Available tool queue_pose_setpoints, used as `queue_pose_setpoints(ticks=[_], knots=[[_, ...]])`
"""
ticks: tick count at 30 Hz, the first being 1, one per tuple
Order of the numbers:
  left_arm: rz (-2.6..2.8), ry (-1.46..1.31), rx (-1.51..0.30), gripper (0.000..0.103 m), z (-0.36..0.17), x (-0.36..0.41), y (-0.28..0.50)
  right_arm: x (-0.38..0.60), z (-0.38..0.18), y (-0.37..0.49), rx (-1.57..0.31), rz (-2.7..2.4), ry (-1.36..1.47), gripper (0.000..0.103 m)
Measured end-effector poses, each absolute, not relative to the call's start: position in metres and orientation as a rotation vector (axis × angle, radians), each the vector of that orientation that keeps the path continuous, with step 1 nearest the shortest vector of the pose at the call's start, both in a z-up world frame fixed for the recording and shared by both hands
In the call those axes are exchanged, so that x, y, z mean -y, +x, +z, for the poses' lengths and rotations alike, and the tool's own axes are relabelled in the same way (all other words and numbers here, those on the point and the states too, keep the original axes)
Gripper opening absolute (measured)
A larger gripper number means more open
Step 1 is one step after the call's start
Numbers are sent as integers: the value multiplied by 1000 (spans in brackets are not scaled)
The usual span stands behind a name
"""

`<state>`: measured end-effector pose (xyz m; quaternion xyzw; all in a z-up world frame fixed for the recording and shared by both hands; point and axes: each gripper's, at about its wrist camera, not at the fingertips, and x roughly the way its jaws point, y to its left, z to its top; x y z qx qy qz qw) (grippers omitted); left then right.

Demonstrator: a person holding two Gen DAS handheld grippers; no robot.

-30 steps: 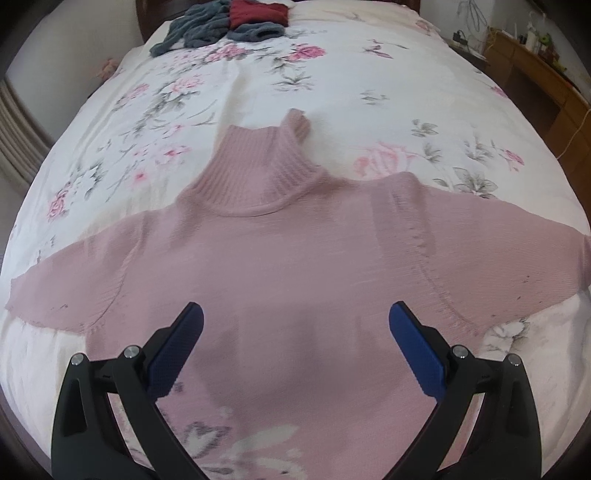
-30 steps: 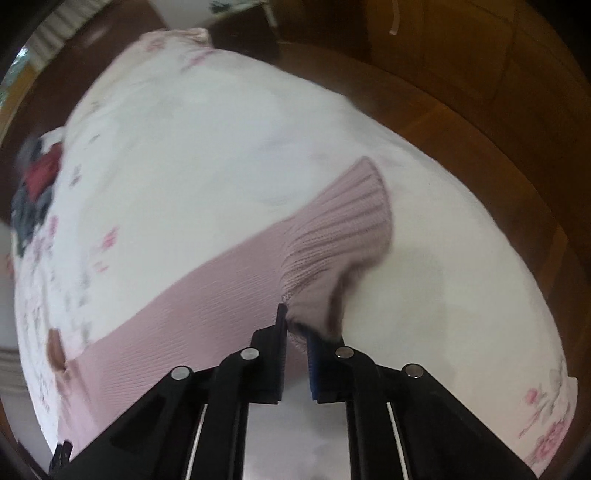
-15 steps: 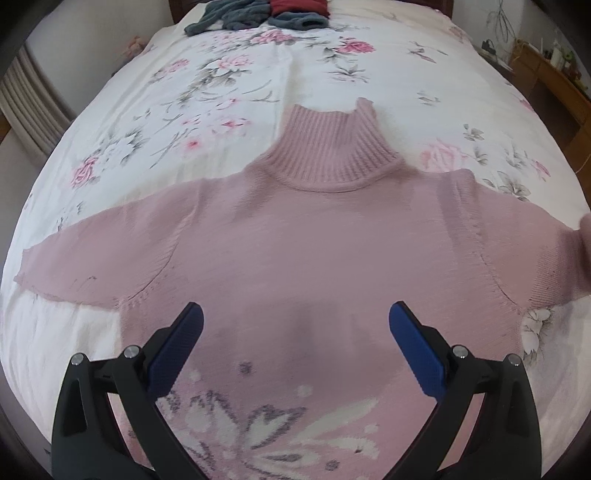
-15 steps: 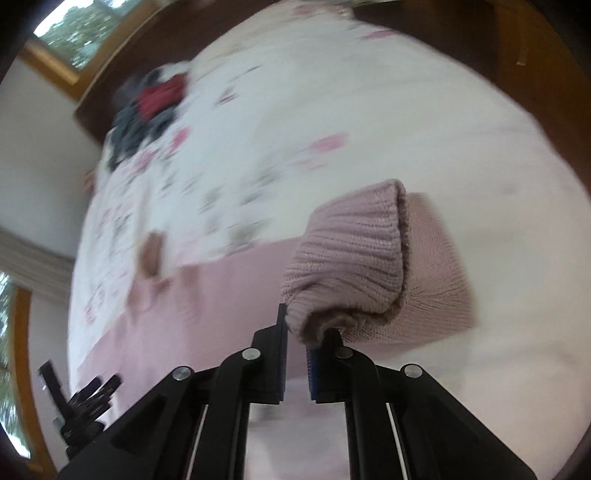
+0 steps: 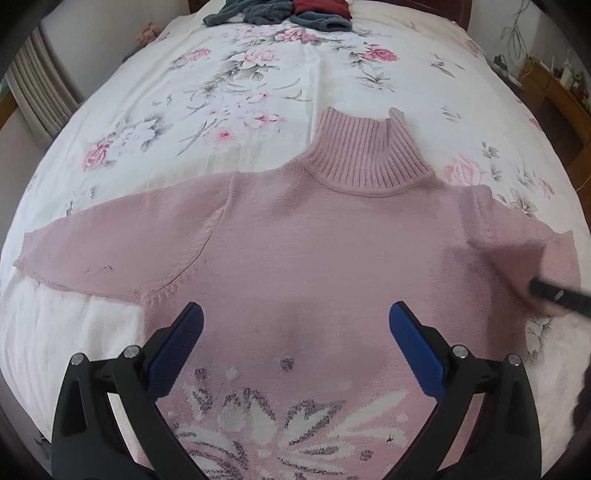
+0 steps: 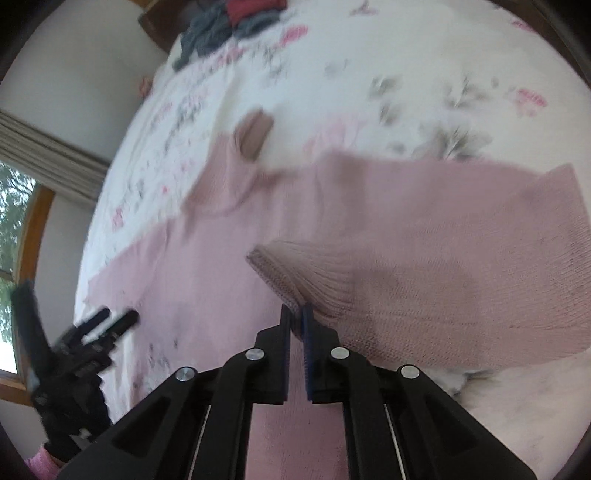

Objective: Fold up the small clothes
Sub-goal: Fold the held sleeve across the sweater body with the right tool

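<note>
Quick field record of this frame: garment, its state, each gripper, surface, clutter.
garment: pink turtleneck sweater, white flower knit near the hem
state: lies flat, front up, collar away from the left camera; one sleeve spread flat, the other lifted by its ribbed cuff and carried over the body
left gripper: open, hovering above the lower body, holding nothing
right gripper: shut on the cuff
surface: floral bedspread
clutter: grey and red clothes pile at the far end of the bed
</note>
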<state>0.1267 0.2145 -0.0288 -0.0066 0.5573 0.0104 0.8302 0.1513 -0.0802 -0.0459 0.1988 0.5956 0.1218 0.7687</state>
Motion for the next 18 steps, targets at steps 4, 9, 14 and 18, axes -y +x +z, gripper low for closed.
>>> queue_pose_setpoints(ticks=[4,9,14,18], knots=[[-20,-54,-1217,100,-34,-211,129,69,-66,140,-1377,308,415,23],[-161,-176,-1318,99,-47,-182,135,75,-52,118,-1350,344,413,30],[-330,-371,-1459,77,-72,-143,143,113,-46,91,-1328,257,433,33],[-411,-494,-1554,77,-98,-117,151,140,-51,67,-1330,204,449,33]])
